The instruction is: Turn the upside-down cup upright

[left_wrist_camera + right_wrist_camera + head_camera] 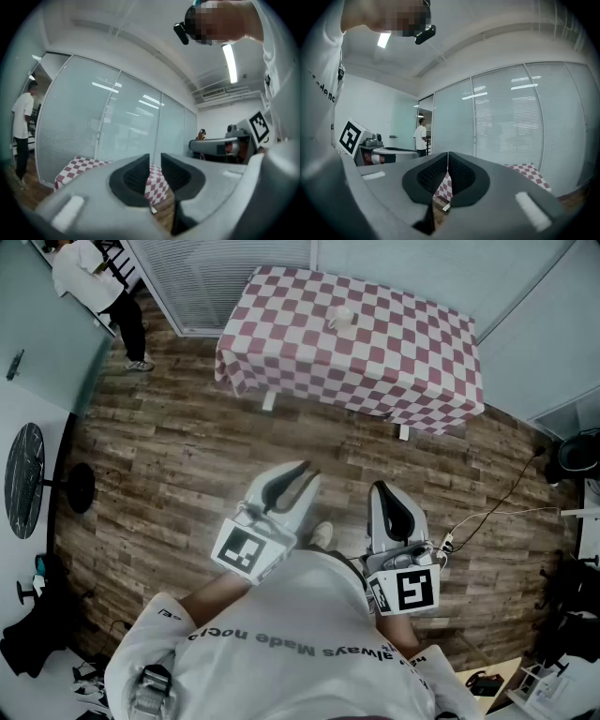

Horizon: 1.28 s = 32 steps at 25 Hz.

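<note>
A small white cup (342,319) stands on a table with a red-and-white checked cloth (412,352) across the room; it is too small to tell which way up it is. Both grippers are held level near the person's body, far from the table. My left gripper (304,471) has a narrow gap between its jaws and nothing in it; in the left gripper view (155,157) the checked table (79,166) shows beyond it. My right gripper (379,487) is shut and empty, its pads meeting (448,157). The cup is hidden in both gripper views.
Wooden floor lies between me and the table. A person in a white shirt (94,282) stands at the far left by the glass wall with blinds. A round black side table (25,479) is at the left, and a cable with a power strip (450,540) lies at the right.
</note>
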Tool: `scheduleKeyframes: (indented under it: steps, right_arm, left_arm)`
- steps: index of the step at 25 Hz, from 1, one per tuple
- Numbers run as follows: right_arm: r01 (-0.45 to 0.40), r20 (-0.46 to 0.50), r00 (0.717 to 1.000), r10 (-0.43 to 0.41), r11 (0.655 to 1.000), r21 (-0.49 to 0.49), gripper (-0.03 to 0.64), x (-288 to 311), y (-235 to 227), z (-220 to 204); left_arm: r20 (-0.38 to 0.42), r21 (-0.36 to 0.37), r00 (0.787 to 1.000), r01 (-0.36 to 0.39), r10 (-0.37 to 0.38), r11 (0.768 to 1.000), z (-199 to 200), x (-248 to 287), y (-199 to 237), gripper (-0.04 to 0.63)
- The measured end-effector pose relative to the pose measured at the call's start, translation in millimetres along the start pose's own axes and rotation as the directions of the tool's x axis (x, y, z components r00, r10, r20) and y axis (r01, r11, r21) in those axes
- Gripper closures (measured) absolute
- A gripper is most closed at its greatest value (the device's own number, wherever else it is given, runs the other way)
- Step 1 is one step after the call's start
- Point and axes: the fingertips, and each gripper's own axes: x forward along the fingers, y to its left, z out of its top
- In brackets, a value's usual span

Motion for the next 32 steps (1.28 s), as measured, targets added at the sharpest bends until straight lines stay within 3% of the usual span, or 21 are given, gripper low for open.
scheduleKeyframes:
  steps: [11,17,23,32]
  right_arm:
    - [0.013,0.023,1.000,-0.014,0.999,0.030,0.606,-7,-49,-3]
    - [-0.016,0.013,1.000,0.016,1.000,0.022,0.592,-6,-87,-10]
    - [-0.045,0.002,0.999,0.045,0.998,0.033,0.581,3,-115,-15]
    - [-0.087,-0.006,0.996,0.087,0.996,0.027,0.583,51,-133,-16]
  left_arm:
    - [-0.006,0.005,1.000,0.003,-0.003,1.000,-4,45,-15,0.517]
    - [-0.017,0.035,0.999,-0.031,0.032,0.999,-12,85,-26,0.517]
    - [-0.017,0.012,0.999,-0.035,0.035,0.999,-18,117,-32,0.520]
    - [-0.019,-0.020,0.998,-0.057,0.057,0.998,-17,148,7,0.537]
